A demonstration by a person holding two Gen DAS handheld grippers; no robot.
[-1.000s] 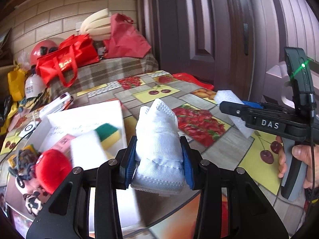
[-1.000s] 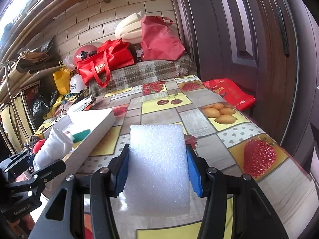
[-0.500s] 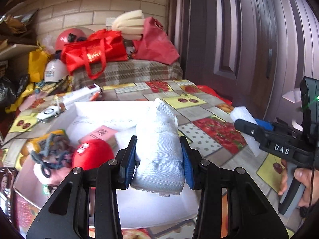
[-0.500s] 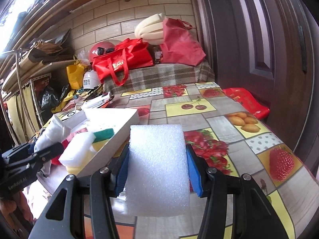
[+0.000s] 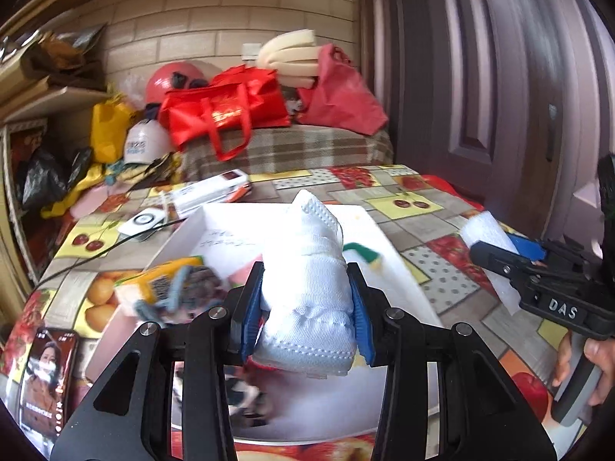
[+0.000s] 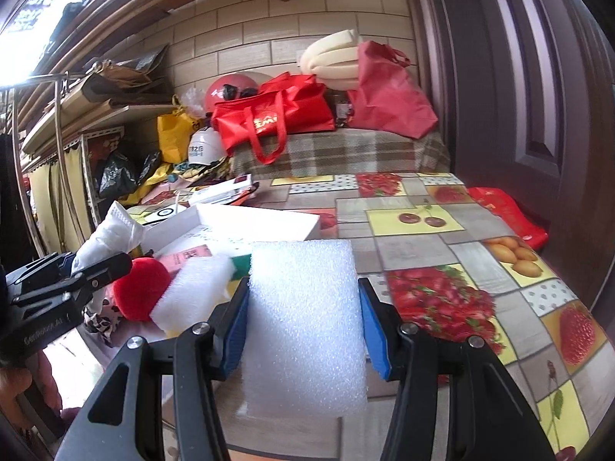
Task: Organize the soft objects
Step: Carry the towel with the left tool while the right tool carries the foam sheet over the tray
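Note:
My left gripper is shut on a rolled white sock and holds it above the open white box. In the right wrist view this gripper and the sock show at the left, over the box. My right gripper is shut on a white foam block, just right of the box above the tablecloth. It shows in the left wrist view with the foam. The box holds a red plush, a white sponge, a green-yellow sponge and a yarn toy.
The table has a fruit-pattern cloth. A phone lies at its near left, a flat carton and a round white device behind the box. Red bags sit on a plaid bench at the back. A dark door stands right.
My left gripper has swung left with the sock and now hangs over the box. My right gripper has moved left with the foam block, close to the box's right side.

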